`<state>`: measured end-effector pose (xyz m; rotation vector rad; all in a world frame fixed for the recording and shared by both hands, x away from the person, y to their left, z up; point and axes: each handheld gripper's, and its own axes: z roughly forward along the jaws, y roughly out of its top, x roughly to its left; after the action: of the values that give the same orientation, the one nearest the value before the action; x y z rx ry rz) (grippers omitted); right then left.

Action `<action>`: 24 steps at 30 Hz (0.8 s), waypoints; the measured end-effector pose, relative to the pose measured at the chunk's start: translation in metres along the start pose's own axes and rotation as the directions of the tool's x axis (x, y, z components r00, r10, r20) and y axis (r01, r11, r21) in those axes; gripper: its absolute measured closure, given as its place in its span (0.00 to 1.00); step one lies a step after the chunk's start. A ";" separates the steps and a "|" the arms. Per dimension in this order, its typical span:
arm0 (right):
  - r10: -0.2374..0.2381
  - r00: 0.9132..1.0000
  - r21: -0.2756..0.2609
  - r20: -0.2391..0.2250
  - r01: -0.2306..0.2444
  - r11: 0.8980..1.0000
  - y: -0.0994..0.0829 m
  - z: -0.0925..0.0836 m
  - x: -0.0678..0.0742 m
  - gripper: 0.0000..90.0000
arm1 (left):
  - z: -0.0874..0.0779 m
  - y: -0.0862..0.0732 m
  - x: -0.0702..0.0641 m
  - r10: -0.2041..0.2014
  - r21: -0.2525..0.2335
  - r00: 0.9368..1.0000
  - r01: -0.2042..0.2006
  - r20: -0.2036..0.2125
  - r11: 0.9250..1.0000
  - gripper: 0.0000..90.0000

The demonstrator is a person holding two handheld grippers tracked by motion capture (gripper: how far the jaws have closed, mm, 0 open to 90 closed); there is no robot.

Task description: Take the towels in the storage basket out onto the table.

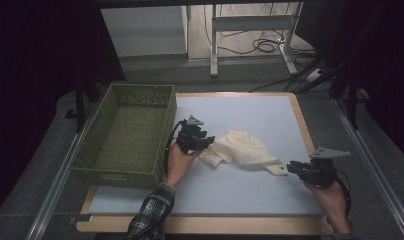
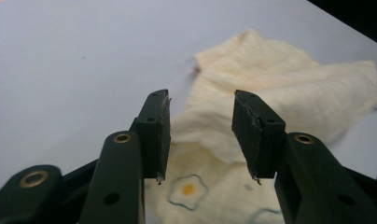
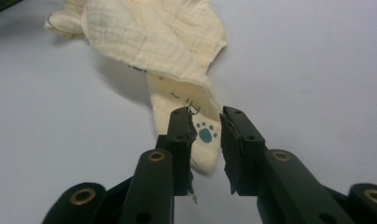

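Both grippers, left (image 1: 206,140) and right (image 1: 291,166), are hanging open over opposite cloth (image 1: 240,150) ends, seemingly releasing it stretched flat.

My left hand-held gripper (image 1: 206,140) points right, jaws parted; my right hand-held gripper (image 1: 292,167) points left, jaws slightly apart, forearms low.

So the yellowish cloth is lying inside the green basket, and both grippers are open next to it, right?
Not quite. The cloth lies on the white table, right of the green basket, as the high view shows. The left gripper and right gripper are indeed open beside it.
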<state>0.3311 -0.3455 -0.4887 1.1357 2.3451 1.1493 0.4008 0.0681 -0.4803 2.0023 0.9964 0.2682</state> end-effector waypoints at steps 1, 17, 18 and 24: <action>-0.003 1.000 0.000 0.001 0.003 1.000 0.000 0.001 0.000 0.79 | -0.001 -0.001 -0.003 0.010 0.003 1.000 -0.010 0.018 1.000 0.63; -0.035 0.998 0.072 0.046 0.032 0.997 -0.011 0.037 0.006 0.69 | 0.058 -0.026 -0.018 0.053 0.113 0.996 -0.061 0.072 0.992 0.59; -0.046 0.998 0.064 0.045 0.043 0.997 -0.012 0.038 0.008 0.77 | 0.059 -0.026 -0.018 0.047 0.112 0.996 -0.055 0.073 0.992 0.65; -0.051 0.999 0.084 0.010 0.050 0.995 -0.008 0.036 0.013 0.98 | 0.049 -0.022 -0.018 0.042 0.091 0.994 -0.051 0.099 0.995 0.95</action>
<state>0.3386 -0.3195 -0.5169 1.1009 2.4188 1.0334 0.4027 0.0320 -0.5239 2.1045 0.9171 0.1496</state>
